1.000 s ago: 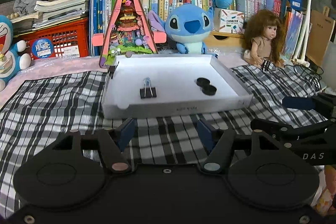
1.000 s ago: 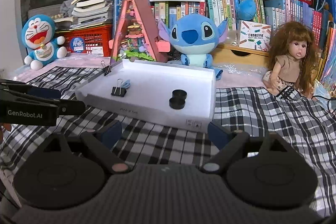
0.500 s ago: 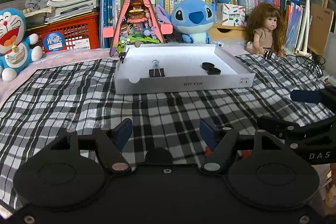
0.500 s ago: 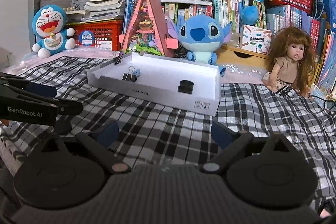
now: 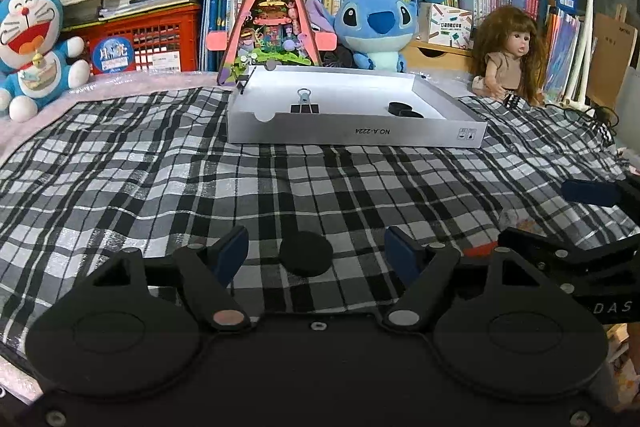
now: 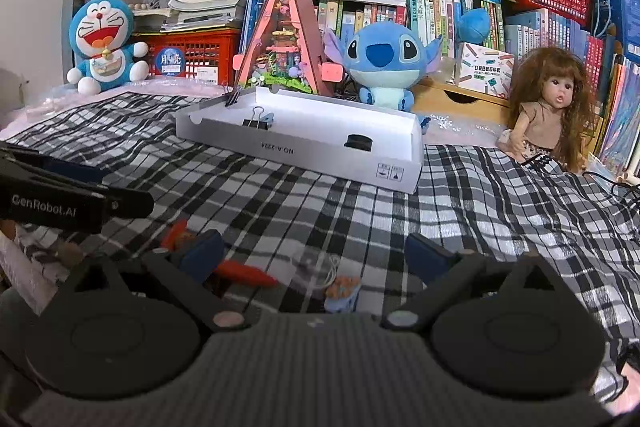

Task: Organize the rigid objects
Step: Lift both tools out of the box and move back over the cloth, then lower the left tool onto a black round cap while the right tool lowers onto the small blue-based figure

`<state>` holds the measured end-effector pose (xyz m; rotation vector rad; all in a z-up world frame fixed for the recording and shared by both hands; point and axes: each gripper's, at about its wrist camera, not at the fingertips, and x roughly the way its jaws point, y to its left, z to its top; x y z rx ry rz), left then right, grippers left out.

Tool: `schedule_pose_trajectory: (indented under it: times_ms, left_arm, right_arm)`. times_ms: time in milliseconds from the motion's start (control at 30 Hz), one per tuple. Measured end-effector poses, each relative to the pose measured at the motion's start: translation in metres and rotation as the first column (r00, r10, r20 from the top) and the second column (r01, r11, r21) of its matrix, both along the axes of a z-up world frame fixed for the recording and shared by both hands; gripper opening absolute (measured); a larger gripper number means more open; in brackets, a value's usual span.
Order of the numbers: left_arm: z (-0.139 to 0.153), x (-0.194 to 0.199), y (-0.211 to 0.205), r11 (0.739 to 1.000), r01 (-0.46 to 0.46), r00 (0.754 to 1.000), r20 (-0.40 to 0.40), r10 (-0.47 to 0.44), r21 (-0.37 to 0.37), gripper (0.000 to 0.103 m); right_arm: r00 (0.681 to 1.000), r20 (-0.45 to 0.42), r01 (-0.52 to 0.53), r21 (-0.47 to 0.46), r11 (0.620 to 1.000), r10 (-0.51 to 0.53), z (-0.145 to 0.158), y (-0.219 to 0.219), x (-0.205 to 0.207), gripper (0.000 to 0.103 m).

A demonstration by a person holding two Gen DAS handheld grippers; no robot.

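A white box tray lies on the checked cloth and holds a black binder clip and two black discs. Another black disc lies on the cloth between the fingers of my left gripper; the jaws are opening and the pads do not touch it. My right gripper hovers low over small loose pieces: an orange-red piece, a clear piece and a small blue piece with an orange top. Its jaws are opening wide and grip nothing.
Behind the tray stand a pink triangular toy house, a blue plush, a doll, a blue-and-white plush, a red crate and rows of books. A cable trails at the right.
Both grippers have drawn back from the tray and sunk toward the cloth, and both have spread wider. The loose black disc and the small pieces have come into view between the fingers.
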<state>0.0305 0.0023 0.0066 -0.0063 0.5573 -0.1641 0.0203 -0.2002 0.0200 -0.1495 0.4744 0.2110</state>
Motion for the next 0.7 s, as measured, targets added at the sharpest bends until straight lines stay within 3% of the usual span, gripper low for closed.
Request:
schedule_pose_trajectory:
  times_ms: [700]
  left_arm:
    - [-0.009,-0.010,0.001,0.999,-0.018,1.000,0.017,0.017,0.044,0.073]
  right_arm:
    - [0.999,-0.024,0.029,0.009,1.000,-0.029,-0.014,-0.004,-0.008,0.101]
